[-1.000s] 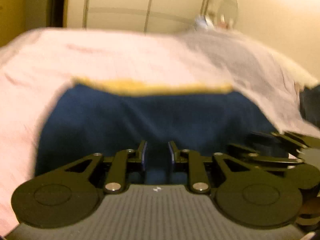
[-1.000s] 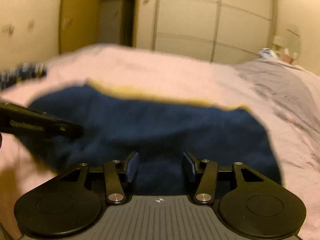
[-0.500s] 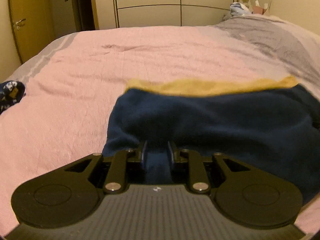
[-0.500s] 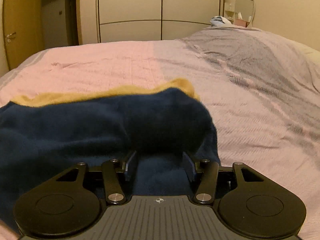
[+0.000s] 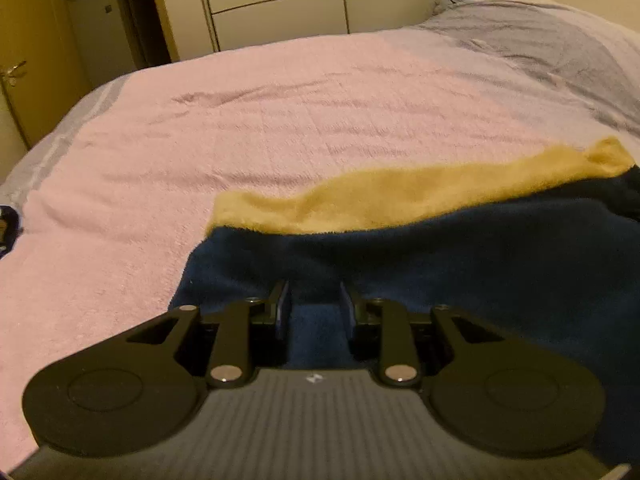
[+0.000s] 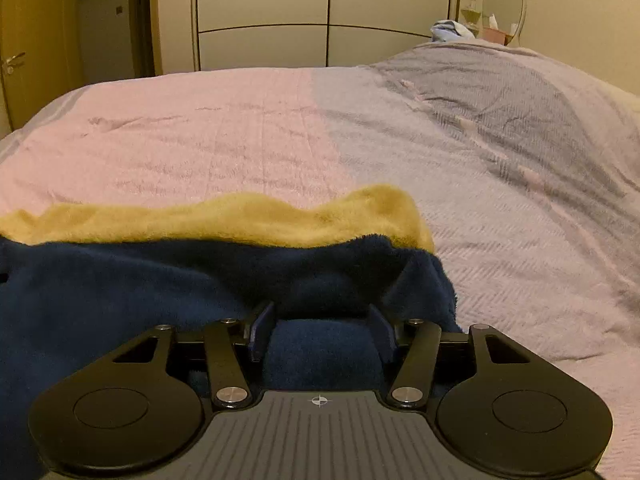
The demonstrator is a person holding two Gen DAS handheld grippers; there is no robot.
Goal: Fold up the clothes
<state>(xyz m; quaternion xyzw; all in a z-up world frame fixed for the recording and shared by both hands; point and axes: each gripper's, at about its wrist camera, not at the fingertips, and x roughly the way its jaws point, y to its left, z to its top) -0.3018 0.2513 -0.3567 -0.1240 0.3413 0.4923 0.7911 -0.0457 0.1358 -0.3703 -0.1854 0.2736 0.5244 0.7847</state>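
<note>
Item: navy fleece garment (image 5: 460, 264) with a mustard-yellow lining (image 5: 400, 196), lying folded on the bed (image 5: 280, 112). It sits on the near part of the pink blanket, where the pink meets the grey cover (image 6: 500, 168), well clear of the far edge. The yellow layer shows as a strip beyond the navy top layer.

Left hand-held gripper (image 5: 315, 308): at the garment's left end; jaws opening, a ridge of navy fleece between them, pads appearing to have just let go.

Right hand-held gripper (image 6: 322, 330): at the garment's right end; jaws opening and standing wide, a thick roll of navy fleece between them, not pressed.

Risks, judged from this state:
- Plush pile may cling to a pad, so that drawing back drags the top layer and undoes the fold.
- If one end comes free first, the fold line may skew.
- Bulky fleece may spring back and ride up, since the right corner is already humped.
- The uneven yellow strip suggests misaligned edges, which a further fold would compound.
</note>
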